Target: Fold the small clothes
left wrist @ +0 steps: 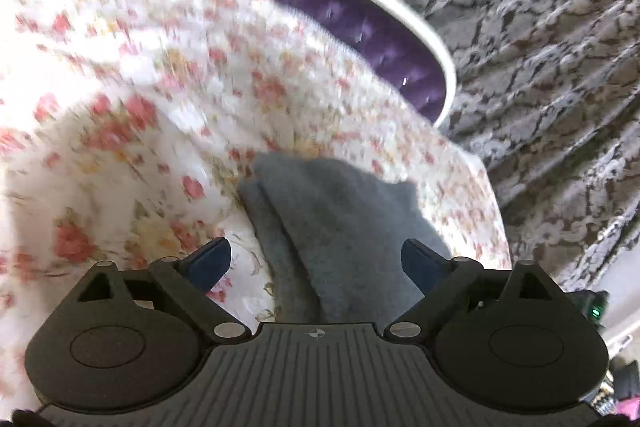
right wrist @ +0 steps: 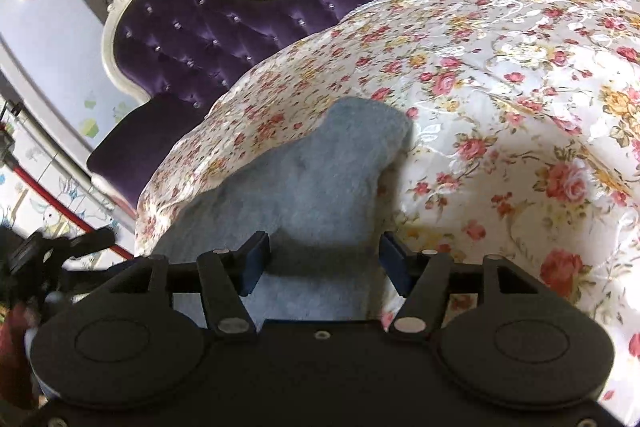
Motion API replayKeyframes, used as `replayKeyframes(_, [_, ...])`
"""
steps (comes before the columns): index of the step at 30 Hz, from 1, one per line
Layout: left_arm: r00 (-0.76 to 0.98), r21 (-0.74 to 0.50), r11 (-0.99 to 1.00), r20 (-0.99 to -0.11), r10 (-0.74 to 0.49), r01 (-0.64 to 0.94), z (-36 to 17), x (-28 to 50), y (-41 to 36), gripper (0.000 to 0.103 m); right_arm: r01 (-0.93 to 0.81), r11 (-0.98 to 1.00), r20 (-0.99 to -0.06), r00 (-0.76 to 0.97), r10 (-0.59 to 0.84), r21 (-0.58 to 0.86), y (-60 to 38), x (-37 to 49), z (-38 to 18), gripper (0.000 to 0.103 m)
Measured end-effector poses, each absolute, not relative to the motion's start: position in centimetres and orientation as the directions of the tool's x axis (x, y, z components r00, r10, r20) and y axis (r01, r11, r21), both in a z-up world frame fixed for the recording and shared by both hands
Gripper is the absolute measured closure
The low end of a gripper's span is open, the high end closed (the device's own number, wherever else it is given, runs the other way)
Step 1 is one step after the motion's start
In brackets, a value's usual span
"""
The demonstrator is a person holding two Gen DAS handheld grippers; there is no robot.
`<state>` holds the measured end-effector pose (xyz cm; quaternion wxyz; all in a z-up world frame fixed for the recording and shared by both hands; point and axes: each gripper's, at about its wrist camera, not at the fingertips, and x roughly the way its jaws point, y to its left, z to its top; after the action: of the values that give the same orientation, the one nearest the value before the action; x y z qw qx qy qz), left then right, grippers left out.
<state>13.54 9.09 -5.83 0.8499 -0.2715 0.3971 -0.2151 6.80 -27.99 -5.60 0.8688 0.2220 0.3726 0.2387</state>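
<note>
A small grey-blue fleece garment lies on the floral bedspread. In the left wrist view it is folded, with layered edges on its left side. My left gripper is open, its blue pads on either side of the garment's near end. In the right wrist view the same garment runs from between the fingers out toward the bed edge. My right gripper is open and straddles the cloth's near part. The left wrist view is blurred by motion.
The floral bedspread covers the bed. A purple tufted headboard with a white frame stands behind it, also seen in the left wrist view. A patterned grey curtain hangs beyond. The bed edge drops off at left.
</note>
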Motion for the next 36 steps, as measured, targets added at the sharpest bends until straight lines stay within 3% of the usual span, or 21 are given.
replayKeyframes(3, [0.541, -0.670, 0.733, -0.575, -0.614, 0.119, -7.6, 15.1, 8.6, 0.010, -0.281, 0.795, -0.547, 0.602, 0.582, 0.538, -27.4, 6.2, -5.4, 0.032])
replayKeyframes(10, [0.529, -0.721, 0.676, -0.519, -0.672, 0.152, -9.2, 18.0, 7.5, 0.012, -0.322, 0.799, -0.563, 0.577, 0.591, 0.509, -26.6, 5.1, -5.8, 0.030])
replayKeyframes(11, [0.538, -0.710, 0.684, -0.516, -0.667, 0.167, -9.3, 18.2, 7.3, 0.018, -0.322, 0.796, -0.560, 0.577, 0.595, 0.513, -26.6, 5.0, -5.9, 0.029])
replayKeyframes(13, [0.546, -0.674, 0.712, -0.527, -0.651, 0.197, -9.3, 18.6, 6.8, 0.047, -0.325, 0.795, -0.558, 0.578, 0.596, 0.512, -26.5, 4.9, -5.9, 0.029])
replayKeyframes(14, [0.548, -0.652, 0.730, -0.542, -0.637, 0.204, -9.4, 18.8, 6.7, 0.074, -0.327, 0.795, -0.557, 0.578, 0.596, 0.510, -26.5, 4.9, -5.9, 0.029])
replayKeyframes(15, [0.555, -0.641, 0.737, -0.541, -0.632, 0.214, -9.6, 18.8, 6.6, 0.078, -0.329, 0.795, -0.558, 0.577, 0.596, 0.509, -26.4, 4.8, -5.9, 0.027])
replayKeyframes(18, [0.571, -0.602, 0.752, -0.529, -0.628, 0.268, -9.5, 18.6, 6.6, 0.080, -0.339, 0.788, -0.556, 0.568, 0.607, 0.514, -26.3, 4.6, -5.9, 0.026])
replayKeyframes(22, [0.656, -0.305, 0.854, -0.547, -0.520, 0.422, -6.9, 17.3, 4.5, 0.080, -0.347, 0.790, -0.559, 0.566, 0.606, 0.505, -26.1, 4.2, -5.9, 0.026])
replayKeyframes(24, [0.673, -0.207, 0.884, -0.583, -0.456, 0.420, -6.7, 17.3, 4.0, 0.076, -0.351, 0.796, -0.564, 0.567, 0.600, 0.493, -26.0, 4.2, -5.9, 0.027])
replayKeyframes(27, [0.679, -0.184, 0.914, -0.620, -0.394, 0.362, -7.2, 17.4, 4.7, 0.064, -0.362, 0.820, -0.581, 0.581, 0.570, 0.442, -25.6, 3.9, -5.8, 0.027])
replayKeyframes(30, [0.746, -0.163, 0.947, -0.585, -0.320, 0.278, -6.1, 15.9, 6.1, 0.057, -0.377, 0.869, -0.607, 0.623, 0.493, 0.320, -24.5, 3.1, -5.4, 0.019])
replayKeyframes(36, [0.809, -0.093, 0.957, -0.516, -0.282, 0.274, -2.7, 11.0, 6.1, 0.037, -0.393, 0.894, -0.572, 0.691, 0.442, 0.216, -23.8, 1.3, -3.7, 0.019])
